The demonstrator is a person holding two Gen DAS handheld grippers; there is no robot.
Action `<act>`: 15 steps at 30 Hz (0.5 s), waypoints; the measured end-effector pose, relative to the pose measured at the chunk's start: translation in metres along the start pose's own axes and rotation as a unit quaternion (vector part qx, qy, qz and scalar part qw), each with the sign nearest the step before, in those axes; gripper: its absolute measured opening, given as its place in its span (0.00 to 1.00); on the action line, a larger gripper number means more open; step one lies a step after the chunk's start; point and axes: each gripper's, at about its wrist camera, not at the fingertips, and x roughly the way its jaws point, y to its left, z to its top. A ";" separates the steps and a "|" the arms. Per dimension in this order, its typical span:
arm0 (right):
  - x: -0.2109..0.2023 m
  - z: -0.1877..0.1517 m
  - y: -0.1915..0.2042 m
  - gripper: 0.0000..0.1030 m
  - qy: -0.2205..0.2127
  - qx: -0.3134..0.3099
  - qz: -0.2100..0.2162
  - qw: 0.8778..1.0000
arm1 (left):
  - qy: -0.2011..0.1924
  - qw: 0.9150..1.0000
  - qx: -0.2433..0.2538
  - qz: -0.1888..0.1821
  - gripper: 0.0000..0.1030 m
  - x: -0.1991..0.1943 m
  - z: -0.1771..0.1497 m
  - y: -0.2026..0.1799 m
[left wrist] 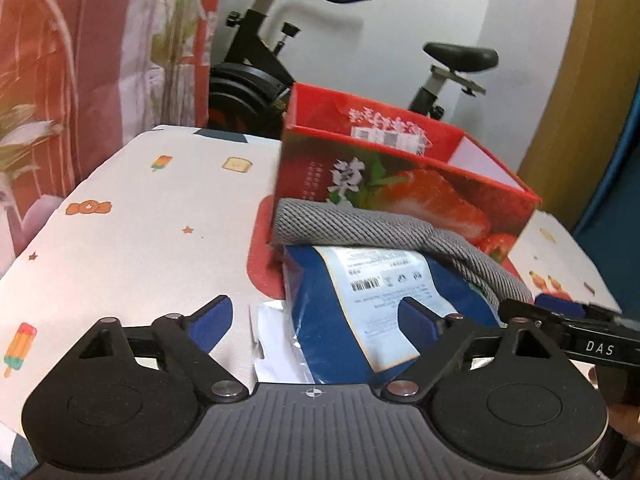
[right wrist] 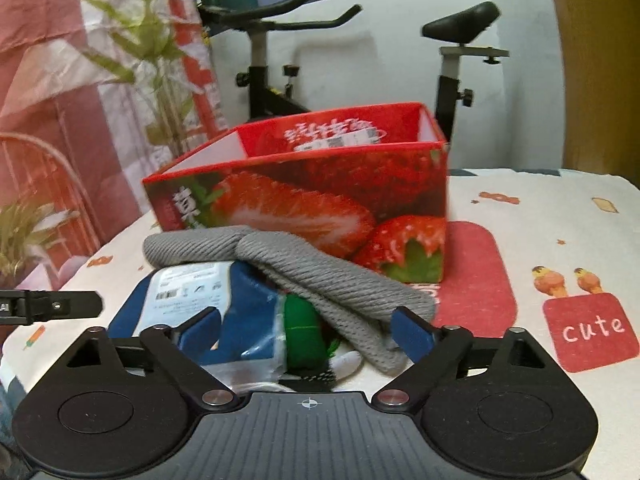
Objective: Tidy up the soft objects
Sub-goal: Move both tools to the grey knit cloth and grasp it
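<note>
A pile of soft things lies on the table in front of an open red strawberry box. On top is a grey knitted cloth. Under it lies a blue plastic packet with a white label. A green soft item and a small white piece show beside the packet. My left gripper is open, its jaws either side of the packet's near end. My right gripper is open just before the pile. The box's inside is mostly hidden.
The table has a white cartoon-print cloth with a red patch under the box. An exercise bike stands behind the table. A red curtain and plants are at the left. The other gripper shows at each view's edge.
</note>
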 end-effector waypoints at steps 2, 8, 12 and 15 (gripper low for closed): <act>0.000 0.001 -0.007 0.84 -0.003 0.008 -0.005 1.000 | -0.004 1.000 -0.004 0.003 0.86 0.000 0.002 0.003; 0.005 -0.001 -0.029 0.73 -0.008 0.036 -0.058 0.998 | -0.005 1.000 -0.028 0.007 0.86 0.007 0.002 0.010; 0.012 -0.002 -0.048 0.68 -0.006 0.064 -0.060 0.996 | -0.006 0.999 -0.039 0.010 0.86 0.012 0.003 0.014; 0.023 0.000 -0.053 0.59 -0.001 0.063 -0.053 0.997 | -0.005 0.999 -0.049 0.011 0.86 0.015 0.005 0.017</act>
